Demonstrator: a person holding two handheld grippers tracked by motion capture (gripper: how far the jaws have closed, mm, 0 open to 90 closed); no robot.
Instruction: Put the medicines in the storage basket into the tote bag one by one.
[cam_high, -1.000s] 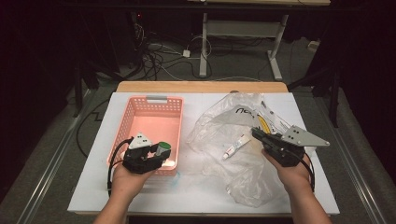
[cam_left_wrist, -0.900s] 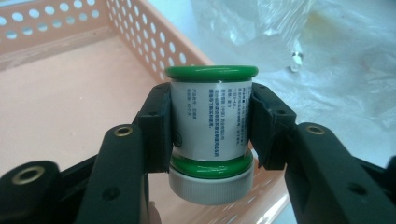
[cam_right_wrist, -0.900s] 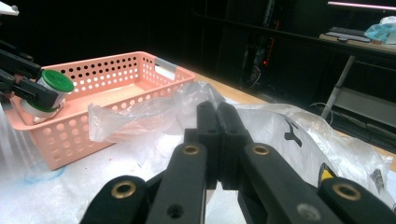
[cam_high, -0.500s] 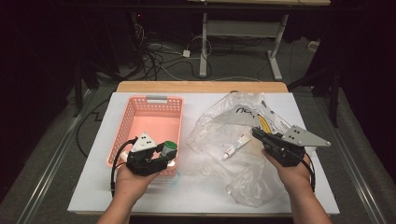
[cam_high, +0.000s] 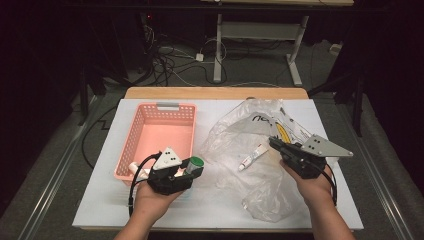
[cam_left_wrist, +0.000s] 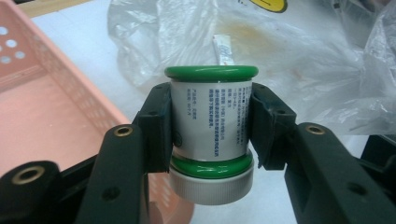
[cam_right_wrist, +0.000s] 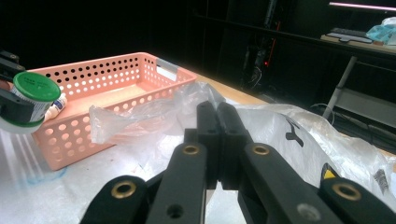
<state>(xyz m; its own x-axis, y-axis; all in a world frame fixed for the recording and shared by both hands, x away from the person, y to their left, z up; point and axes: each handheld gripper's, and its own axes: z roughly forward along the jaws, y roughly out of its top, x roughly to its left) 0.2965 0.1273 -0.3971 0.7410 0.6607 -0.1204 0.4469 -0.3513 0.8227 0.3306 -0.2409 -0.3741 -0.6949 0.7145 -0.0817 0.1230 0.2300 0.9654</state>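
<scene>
Left tongs (cam_left_wrist: 210, 135) are being kept pinched on the green-capped jar (cam_left_wrist: 210, 123), held by its labelled sides just beside the pink basket (cam_high: 150, 135), while right tongs (cam_right_wrist: 218, 126), pressed together, are being held over the plastic bag (cam_high: 250, 135).

Black tongs (cam_left_wrist: 210, 135), brass screws, grey triangular plates.

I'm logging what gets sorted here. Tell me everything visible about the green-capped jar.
The jar is a small cylinder with a white label of fine dark print, a green rim at each end and a white ribbed cap, plastic by its look. The left gripper clamps it by the sides, above the table by the pink basket's near corner.
</scene>
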